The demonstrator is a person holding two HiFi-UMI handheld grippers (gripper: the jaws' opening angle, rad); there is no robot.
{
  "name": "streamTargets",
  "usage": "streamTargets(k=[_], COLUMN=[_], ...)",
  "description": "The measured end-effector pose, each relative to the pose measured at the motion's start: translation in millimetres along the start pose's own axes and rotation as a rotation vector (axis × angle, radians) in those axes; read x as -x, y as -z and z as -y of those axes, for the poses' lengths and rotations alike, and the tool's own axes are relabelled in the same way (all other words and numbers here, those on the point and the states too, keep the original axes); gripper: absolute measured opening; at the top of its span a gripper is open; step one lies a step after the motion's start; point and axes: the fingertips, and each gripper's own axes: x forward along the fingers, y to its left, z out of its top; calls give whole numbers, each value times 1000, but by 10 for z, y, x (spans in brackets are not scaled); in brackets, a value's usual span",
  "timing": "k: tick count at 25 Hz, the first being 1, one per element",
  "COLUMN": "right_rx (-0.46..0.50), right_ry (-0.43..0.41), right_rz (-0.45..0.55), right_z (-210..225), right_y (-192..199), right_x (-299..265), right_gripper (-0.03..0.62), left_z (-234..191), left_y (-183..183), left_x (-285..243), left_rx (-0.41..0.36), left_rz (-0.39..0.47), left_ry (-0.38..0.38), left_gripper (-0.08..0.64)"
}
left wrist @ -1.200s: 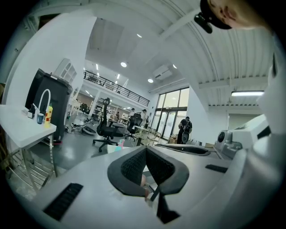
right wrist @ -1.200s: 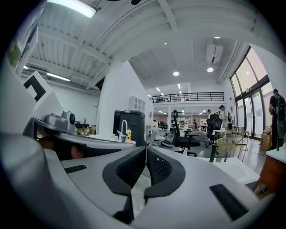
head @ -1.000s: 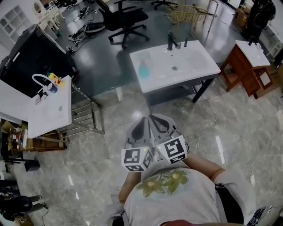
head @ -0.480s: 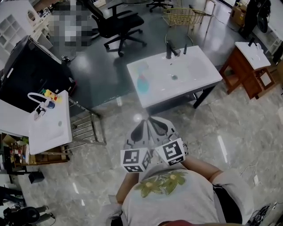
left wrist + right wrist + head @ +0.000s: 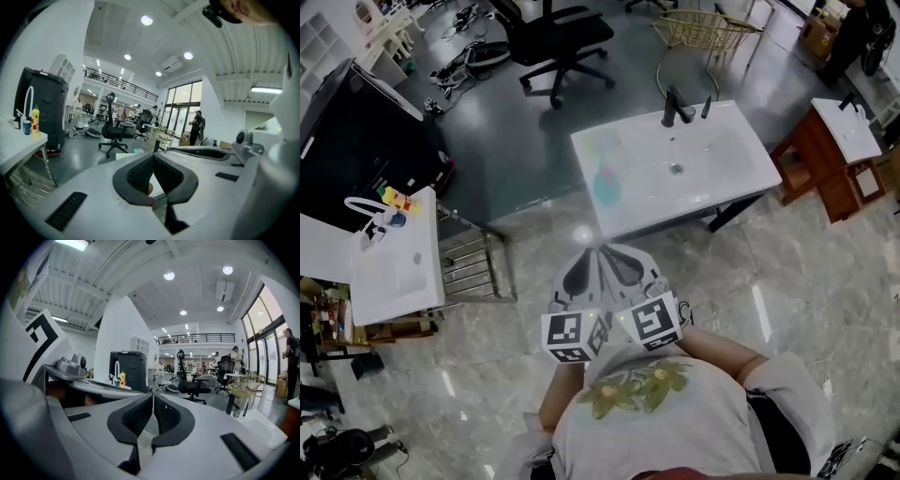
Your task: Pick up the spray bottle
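Pose near level, left claw (image 5: pixel 152 157) beside right claw (image 5: pixel 153 393); both closed

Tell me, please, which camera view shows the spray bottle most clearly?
The head view: the blue spray bottle is on the white sink top, seen whole from above. The left gripper view shows at most a tiny far-off tip, too small to confirm. The right gripper view does not show it.

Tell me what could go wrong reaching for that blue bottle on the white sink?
The left hand-held gripper and right hand-held gripper are both shut; arriving so could knock over the translucent blue spray bottle. It sits near the left edge of the white ceramic basin top, so a nudge might send it off.
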Motion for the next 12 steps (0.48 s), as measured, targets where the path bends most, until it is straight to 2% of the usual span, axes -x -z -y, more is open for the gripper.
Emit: streamTargets(k=[12], right_rx=[-10], right_ry=[8], right_rz=[-31], right_z=[389], right_y=[45], right_x=[-421], right_gripper=[26], left_z=[-146], left_y=[-61], left_x=[-493], left_rx=[-16], left_rz=[-34], left_ry=[20], left_gripper=[6])
